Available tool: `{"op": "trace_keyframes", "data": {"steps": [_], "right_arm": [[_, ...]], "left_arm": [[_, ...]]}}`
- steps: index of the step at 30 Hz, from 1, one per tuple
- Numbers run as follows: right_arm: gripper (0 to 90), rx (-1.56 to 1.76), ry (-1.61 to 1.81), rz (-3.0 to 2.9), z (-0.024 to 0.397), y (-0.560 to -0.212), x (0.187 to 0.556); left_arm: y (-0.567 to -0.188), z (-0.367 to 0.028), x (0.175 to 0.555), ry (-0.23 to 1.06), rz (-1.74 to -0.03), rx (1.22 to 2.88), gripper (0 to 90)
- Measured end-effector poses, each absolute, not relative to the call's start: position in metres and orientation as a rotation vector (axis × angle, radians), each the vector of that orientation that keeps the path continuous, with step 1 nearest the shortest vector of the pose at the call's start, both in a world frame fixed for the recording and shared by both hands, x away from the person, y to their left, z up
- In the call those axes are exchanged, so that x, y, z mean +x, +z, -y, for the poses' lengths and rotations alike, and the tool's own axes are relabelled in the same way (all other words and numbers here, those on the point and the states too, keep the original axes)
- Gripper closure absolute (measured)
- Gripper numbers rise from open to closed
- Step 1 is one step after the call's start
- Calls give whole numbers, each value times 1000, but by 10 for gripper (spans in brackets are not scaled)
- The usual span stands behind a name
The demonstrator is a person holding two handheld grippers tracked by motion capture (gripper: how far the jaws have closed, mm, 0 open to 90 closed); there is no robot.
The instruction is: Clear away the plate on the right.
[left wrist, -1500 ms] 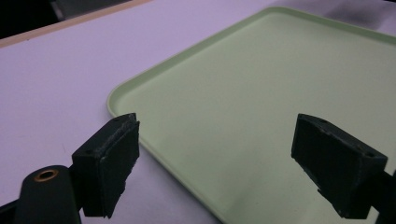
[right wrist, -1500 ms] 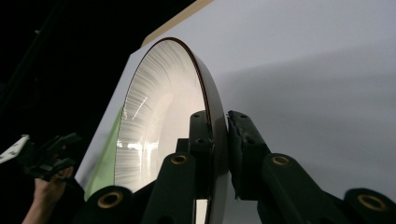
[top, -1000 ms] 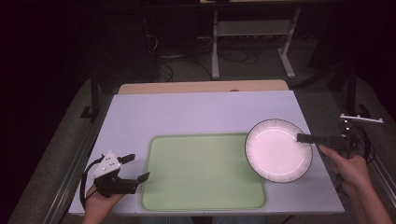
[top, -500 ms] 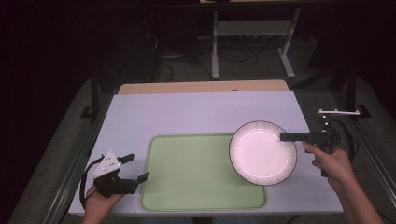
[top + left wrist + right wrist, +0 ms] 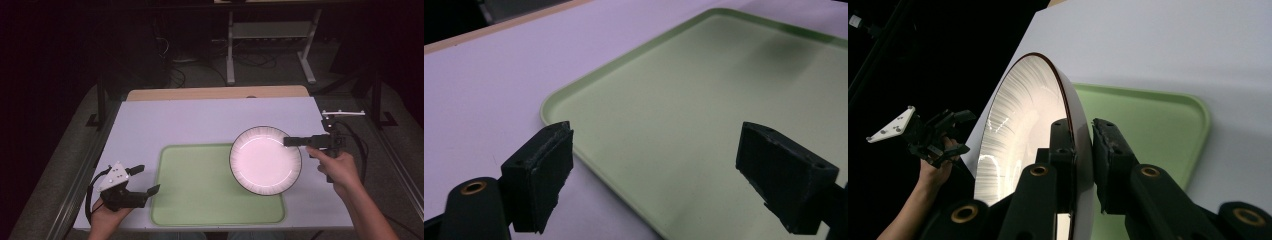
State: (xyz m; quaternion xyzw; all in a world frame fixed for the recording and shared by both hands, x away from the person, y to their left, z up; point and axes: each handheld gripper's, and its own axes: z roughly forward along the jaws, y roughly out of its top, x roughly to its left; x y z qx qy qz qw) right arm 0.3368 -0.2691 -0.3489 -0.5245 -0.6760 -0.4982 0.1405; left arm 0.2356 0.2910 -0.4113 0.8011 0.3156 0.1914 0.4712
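The right gripper (image 5: 292, 141) is clamping the dark-rimmed, ribbed white plate (image 5: 265, 160) above the green tray (image 5: 200, 195); the left gripper (image 5: 145, 180) is gaping wide

overhead forward-down, two close tongs-mounted views

A pale lavender table (image 5: 200, 120) under room light, a strip of tan wooden edge (image 5: 215, 93) along its far side, a white metal stand (image 5: 270, 45) and loose cables (image 5: 185, 75) on the dark floor beyond
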Motion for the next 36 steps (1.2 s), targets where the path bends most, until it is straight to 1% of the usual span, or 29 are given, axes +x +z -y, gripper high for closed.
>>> {"op": "trace_keyframes", "data": {"steps": [4,8,17,36], "right_arm": [[788,-1502,-1428,1961,249,-348,342],[787,-1482,-1422,1956,239,-349,345],[786,-1446,-1399,1957,205,-360,353],[777,-1513,-1355,1940,174,-387,358]], "left_arm": [[-411,-292,236,471,-772,1962,149],[-412,-293,236,469,-778,1957,149],[-411,-294,236,467,-781,1954,149],[-412,-293,236,464,-776,1958,149]]}}
